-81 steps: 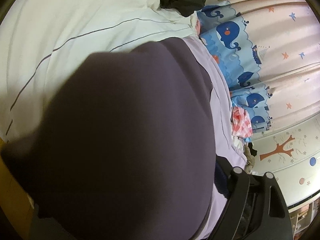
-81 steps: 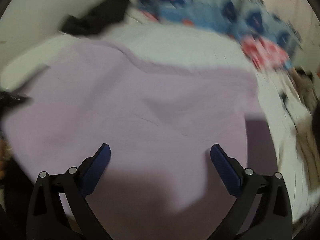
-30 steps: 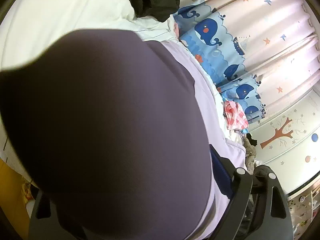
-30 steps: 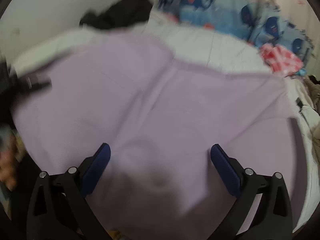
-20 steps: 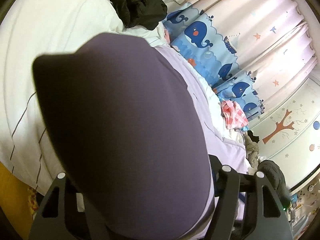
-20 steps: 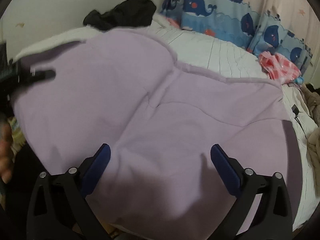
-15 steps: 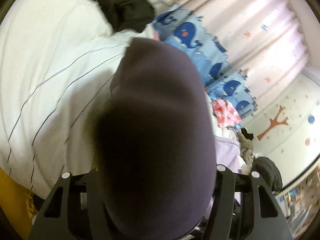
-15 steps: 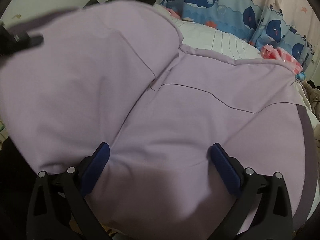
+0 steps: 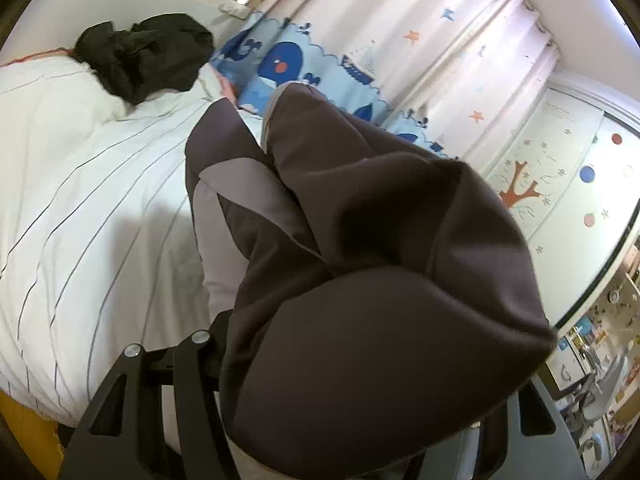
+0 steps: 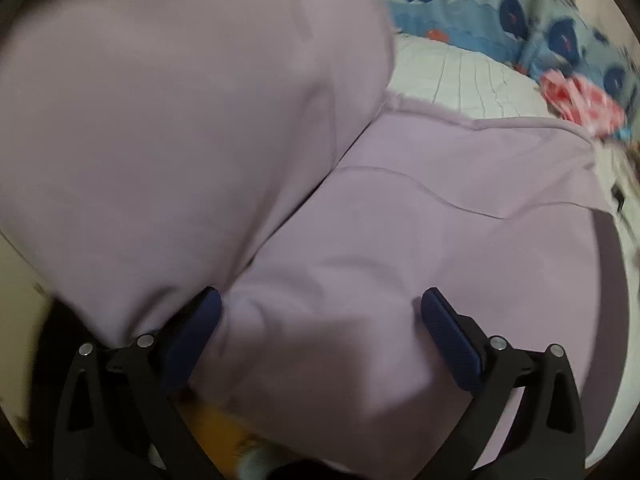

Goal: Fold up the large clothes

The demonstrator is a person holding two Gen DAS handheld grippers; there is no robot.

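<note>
In the left wrist view, the lilac garment [image 9: 360,280] bulges up from the bottom of the frame and hides the left gripper [image 9: 344,380]; only its left arm shows, so the clamp on a bunched fold is mostly inferred from the cloth rising between the jaws. Beyond lie the striped white bed [image 9: 80,200] and, upper left, a black bundle [image 9: 148,60]. In the blurred right wrist view, the right gripper [image 10: 320,332] stands wide apart over the garment spread across the centre.
</note>
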